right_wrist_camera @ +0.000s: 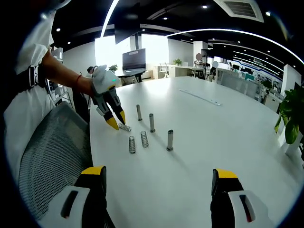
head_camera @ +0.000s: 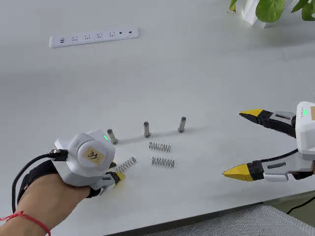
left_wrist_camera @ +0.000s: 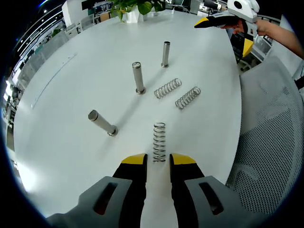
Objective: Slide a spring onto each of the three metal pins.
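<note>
Three short metal pins stand upright in a row on the white table (head_camera: 197, 64): left pin (head_camera: 112, 136), middle pin (head_camera: 146, 129), right pin (head_camera: 182, 124). Three springs lie flat in front of them. My left gripper (left_wrist_camera: 158, 160) is open by a narrow gap, low over the table. The near end of one spring (left_wrist_camera: 159, 141) lies between its yellow fingertips (left_wrist_camera: 134, 159), not clamped. The other two springs (left_wrist_camera: 167, 88) (left_wrist_camera: 188, 97) lie loose beyond the first. My right gripper (head_camera: 241, 142) hangs wide open and empty at the right, well away from the pins (right_wrist_camera: 152, 122).
A white power strip (head_camera: 93, 37) lies at the far left of the table. A potted plant (head_camera: 268, 9) stands at the far right corner. A grey mesh chair (head_camera: 246, 221) sits just past the table's near edge.
</note>
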`<state>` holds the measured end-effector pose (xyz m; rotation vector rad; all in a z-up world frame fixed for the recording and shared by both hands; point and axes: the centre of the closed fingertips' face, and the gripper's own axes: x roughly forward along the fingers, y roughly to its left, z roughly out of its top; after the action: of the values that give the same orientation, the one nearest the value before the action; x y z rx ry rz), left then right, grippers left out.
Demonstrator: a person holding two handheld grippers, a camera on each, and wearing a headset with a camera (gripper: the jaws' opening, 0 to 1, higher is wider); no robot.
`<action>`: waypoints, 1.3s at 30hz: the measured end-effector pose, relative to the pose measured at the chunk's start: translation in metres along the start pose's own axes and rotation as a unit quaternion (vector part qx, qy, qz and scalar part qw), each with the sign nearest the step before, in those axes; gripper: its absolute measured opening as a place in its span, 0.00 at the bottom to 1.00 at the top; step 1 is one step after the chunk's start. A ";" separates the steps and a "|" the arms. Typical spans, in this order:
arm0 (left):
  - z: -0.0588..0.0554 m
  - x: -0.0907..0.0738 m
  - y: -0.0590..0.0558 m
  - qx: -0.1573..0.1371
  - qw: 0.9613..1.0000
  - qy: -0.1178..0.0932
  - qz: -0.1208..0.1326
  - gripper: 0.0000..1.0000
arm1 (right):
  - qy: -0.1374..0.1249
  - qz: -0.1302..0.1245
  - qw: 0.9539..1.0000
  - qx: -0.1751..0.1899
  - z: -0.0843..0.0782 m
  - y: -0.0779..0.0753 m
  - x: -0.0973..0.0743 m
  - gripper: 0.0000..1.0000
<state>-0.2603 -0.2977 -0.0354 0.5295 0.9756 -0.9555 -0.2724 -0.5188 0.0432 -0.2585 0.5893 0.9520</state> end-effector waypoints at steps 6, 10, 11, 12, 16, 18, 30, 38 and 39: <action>-0.001 0.000 0.002 0.019 1.000 0.011 0.007 0.12 | -0.004 -0.002 1.000 0.003 0.000 0.000 0.000 0.91; 0.000 0.001 0.002 0.029 0.999 0.018 0.008 0.09 | -0.006 -0.004 1.000 0.005 0.000 0.000 0.000 0.91; 0.000 0.001 0.002 0.033 0.999 0.019 0.006 0.08 | -0.006 -0.005 1.000 0.006 -0.001 -0.001 0.000 0.91; 0.001 0.002 0.002 0.035 0.999 0.018 0.005 0.07 | -0.004 -0.006 1.000 0.005 -0.001 -0.001 0.000 0.90; 0.002 0.001 0.002 0.033 0.999 0.018 0.002 0.07 | -0.006 -0.009 1.000 0.008 -0.001 0.000 0.000 0.90; 0.002 0.002 0.002 0.032 0.999 0.021 0.000 0.07 | -0.007 -0.009 1.000 0.007 0.000 0.000 -0.001 0.90; 0.001 0.001 0.003 0.027 0.999 0.018 -0.008 0.07 | -0.005 -0.005 1.000 0.014 -0.002 0.004 0.002 0.88; -0.003 -0.003 0.002 0.026 1.000 0.013 -0.010 0.07 | -0.003 0.001 1.000 0.014 -0.001 0.009 0.005 0.87; -0.003 -0.004 0.002 0.026 1.000 0.012 -0.010 0.07 | -0.003 0.002 1.000 0.014 -0.001 0.009 0.005 0.86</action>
<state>-0.2607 -0.2929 -0.0338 0.5764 0.9810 -0.9967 -0.2784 -0.5106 0.0404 -0.2299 0.5967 0.9467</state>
